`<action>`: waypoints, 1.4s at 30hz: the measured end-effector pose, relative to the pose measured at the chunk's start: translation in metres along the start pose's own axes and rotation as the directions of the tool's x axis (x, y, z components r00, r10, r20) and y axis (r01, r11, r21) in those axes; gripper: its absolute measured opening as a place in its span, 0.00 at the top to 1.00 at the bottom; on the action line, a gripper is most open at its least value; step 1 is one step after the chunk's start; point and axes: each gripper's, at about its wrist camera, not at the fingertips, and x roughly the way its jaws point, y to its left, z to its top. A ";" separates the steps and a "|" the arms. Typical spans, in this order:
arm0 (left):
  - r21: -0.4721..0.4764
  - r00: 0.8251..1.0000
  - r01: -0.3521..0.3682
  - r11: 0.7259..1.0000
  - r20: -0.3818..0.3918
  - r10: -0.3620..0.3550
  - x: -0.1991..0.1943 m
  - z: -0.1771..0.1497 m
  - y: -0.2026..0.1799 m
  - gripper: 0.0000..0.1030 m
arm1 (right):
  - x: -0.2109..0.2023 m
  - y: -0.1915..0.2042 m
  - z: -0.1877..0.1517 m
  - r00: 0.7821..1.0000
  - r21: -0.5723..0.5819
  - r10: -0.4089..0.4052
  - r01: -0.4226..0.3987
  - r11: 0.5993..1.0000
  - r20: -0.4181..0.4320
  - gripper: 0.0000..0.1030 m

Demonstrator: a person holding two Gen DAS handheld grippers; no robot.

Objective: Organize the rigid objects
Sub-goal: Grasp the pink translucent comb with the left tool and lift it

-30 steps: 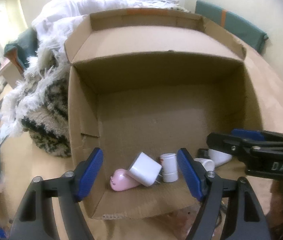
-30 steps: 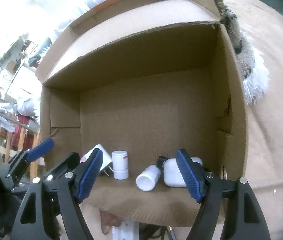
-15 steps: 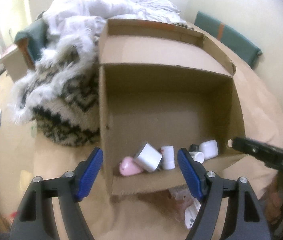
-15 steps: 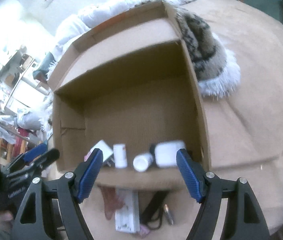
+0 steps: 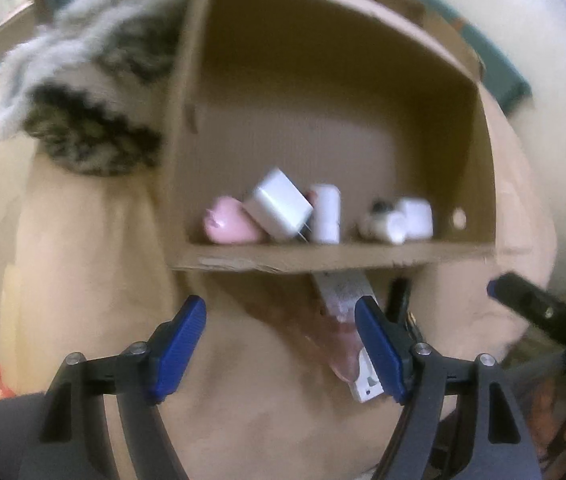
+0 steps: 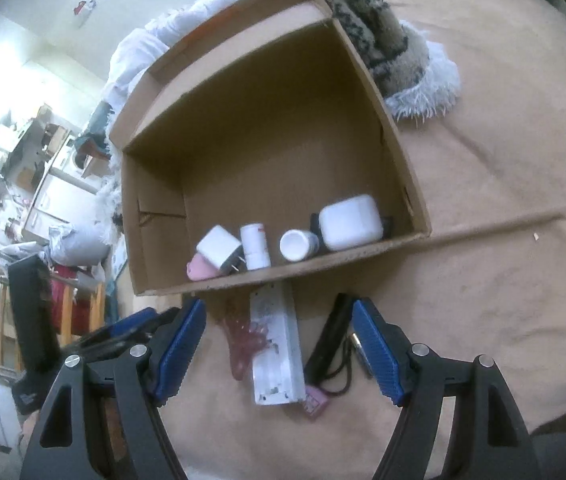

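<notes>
An open cardboard box (image 6: pixel 403 160) (image 5: pixel 479 152) sits on a tan bed cover. Along its near wall lie a pink object (image 6: pixel 199 269) (image 5: pixel 227 224), a white plug adapter (image 6: pixel 219 246) (image 5: pixel 279 204), a white tube (image 6: pixel 255 246) (image 5: pixel 325 214), a white jar (image 6: pixel 297 245) (image 5: pixel 389 226) and a white case (image 6: pixel 349 222) (image 5: pixel 417 216). In front of the box lie a white remote (image 6: pixel 277 352) (image 5: pixel 347 292), a clear pink hand-shaped thing (image 6: pixel 243 340) and a black device with cord (image 6: pixel 329 344). My right gripper (image 6: pixel 279 348) is open above the remote. My left gripper (image 5: pixel 281 344) is open and empty.
A furry black-and-white blanket (image 6: pixel 395 48) (image 5: pixel 95 92) lies beside the box. A small pink card (image 6: pixel 315 400) lies by the remote's near end. A cluttered room with shelves (image 6: pixel 23 184) lies off the bed's left edge. My left gripper (image 6: pixel 131 328) shows in the right wrist view.
Both grippers have pulled back out of the box toward me, staying open. The remote and other items in front of the box have come into view.
</notes>
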 end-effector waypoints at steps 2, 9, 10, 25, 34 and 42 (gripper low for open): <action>0.076 0.997 0.045 0.996 -0.062 -0.041 0.011 0.003 -0.010 0.28 | 0.002 0.000 0.001 1.000 -0.005 -0.010 0.010 1.000 -0.004 0.22; 0.350 0.987 0.063 0.935 -0.161 -0.007 0.034 0.004 -0.041 0.01 | 0.009 -0.007 0.003 0.999 0.028 0.004 -0.004 1.000 -0.032 0.22; 0.382 0.982 0.073 0.921 -0.188 0.000 0.040 0.004 -0.044 0.01 | 0.010 -0.008 0.003 0.999 0.033 0.011 -0.010 0.999 -0.034 0.22; 0.396 0.931 0.157 0.905 -0.366 -0.001 0.105 0.020 -0.035 0.00 | 0.021 -0.002 0.004 0.997 0.032 0.038 -0.036 0.999 -0.070 0.22; 0.426 0.934 0.152 0.892 -0.356 0.011 0.101 0.005 -0.042 0.05 | 0.030 0.007 0.005 0.995 0.002 0.031 -0.031 1.000 -0.094 0.22; 0.431 0.942 0.096 0.897 -0.330 0.058 0.081 -0.016 -0.054 0.05 | 0.028 -0.004 0.007 0.996 0.039 0.030 -0.027 0.999 -0.089 0.22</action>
